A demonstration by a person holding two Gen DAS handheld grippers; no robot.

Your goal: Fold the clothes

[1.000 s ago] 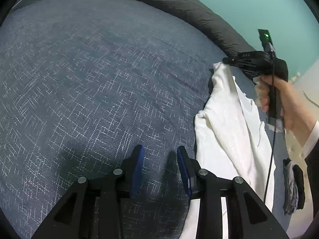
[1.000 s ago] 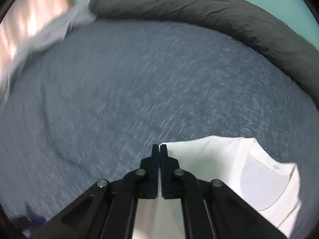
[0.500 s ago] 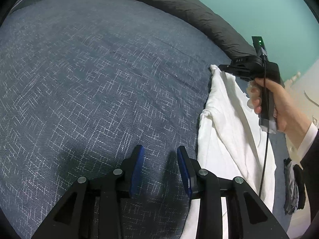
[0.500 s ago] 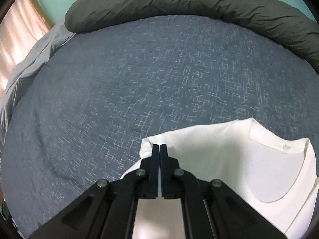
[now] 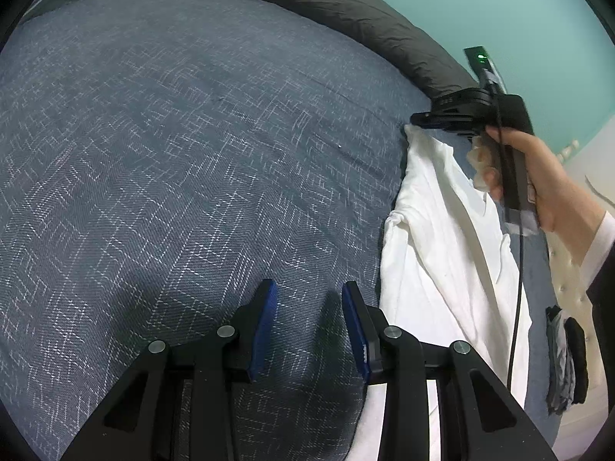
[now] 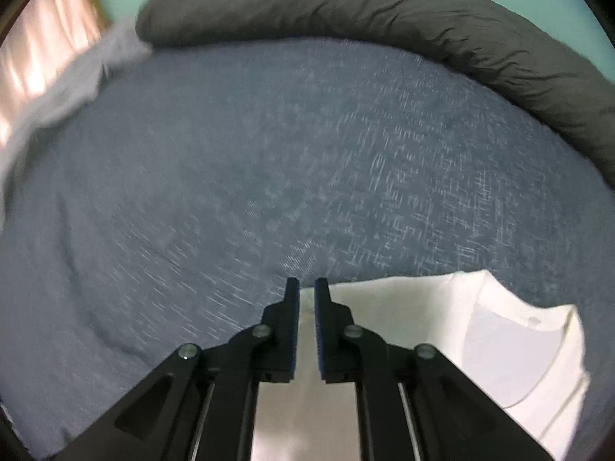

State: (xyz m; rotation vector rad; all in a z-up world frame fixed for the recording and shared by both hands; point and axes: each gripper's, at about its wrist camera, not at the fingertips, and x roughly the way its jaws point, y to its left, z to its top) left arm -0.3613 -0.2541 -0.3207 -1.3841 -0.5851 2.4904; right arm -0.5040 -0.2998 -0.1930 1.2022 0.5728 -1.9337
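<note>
A white cotton T-shirt lies crumpled lengthwise on a dark blue woven bedspread, filling the right side of the left wrist view. At the bottom centre of that view, the left gripper, black with blue pads, has its fingers apart over bare bedspread, just left of the shirt's edge, with nothing between them. At upper right, a hand holds the black right gripper at the shirt's far corner. In the right wrist view, blurred, that gripper's fingers sit at bottom centre; they have just been opening to a narrow gap, with the shirt's edge between them and no longer pressed. A long dark grey bolster pillow curves along the top.
</note>
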